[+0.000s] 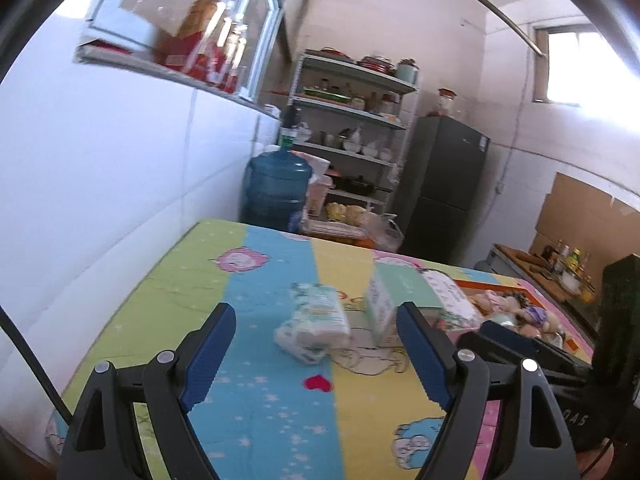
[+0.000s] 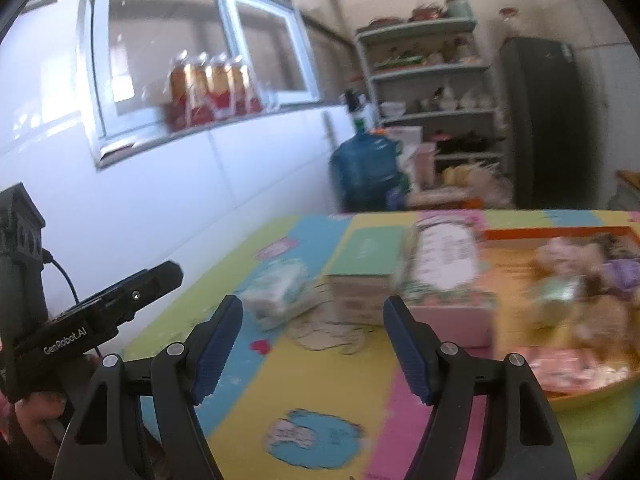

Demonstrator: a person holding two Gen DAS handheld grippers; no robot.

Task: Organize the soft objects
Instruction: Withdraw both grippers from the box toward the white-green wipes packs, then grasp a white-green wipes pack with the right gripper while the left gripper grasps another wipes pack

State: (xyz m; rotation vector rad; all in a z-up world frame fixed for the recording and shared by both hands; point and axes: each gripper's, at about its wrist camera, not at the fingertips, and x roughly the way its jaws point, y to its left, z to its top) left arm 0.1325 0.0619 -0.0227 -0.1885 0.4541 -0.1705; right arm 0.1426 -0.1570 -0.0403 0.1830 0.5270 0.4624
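Soft white-and-green plastic tissue pack [image 1: 316, 322] lies flat on my striped cartoon-print tablecloth [image 1: 280, 420], out ahead of my left gripper [image 1: 316, 344]. It falls between the two blue ribbed pads, nearer the tips than the hinge, untouched by either. Its long axis runs slantwise, from near-left to far-right, not square to my fingers.

Just right of it stands an upright box with a mint-green top [image 1: 386, 304], close but apart from the pack. Next right, a floral-printed pack [image 1: 450, 294] leans against or sits tight beside that box; blur keeps me from saying which. Beyond that, an orange-rimmed tray [image 2: 560, 236] holds plush toys [image 2: 576, 276].

Left gripper: jaws spread wide, nothing in them. Right gripper [image 2: 314, 344]: jaws also spread wide, empty, aimed more at the mint-topped box; in the right wrist view the tissue pack [image 2: 276, 294] sits off its left pad.

Judgement: left hand is the nearer and better lined up. Straight advance should bracket the pack; a slight wrist turn would probably be needed to close across its short side. Right pad passes close by the box, so a nudge there is the risk. Nothing appears sorted from this pack's group yet.
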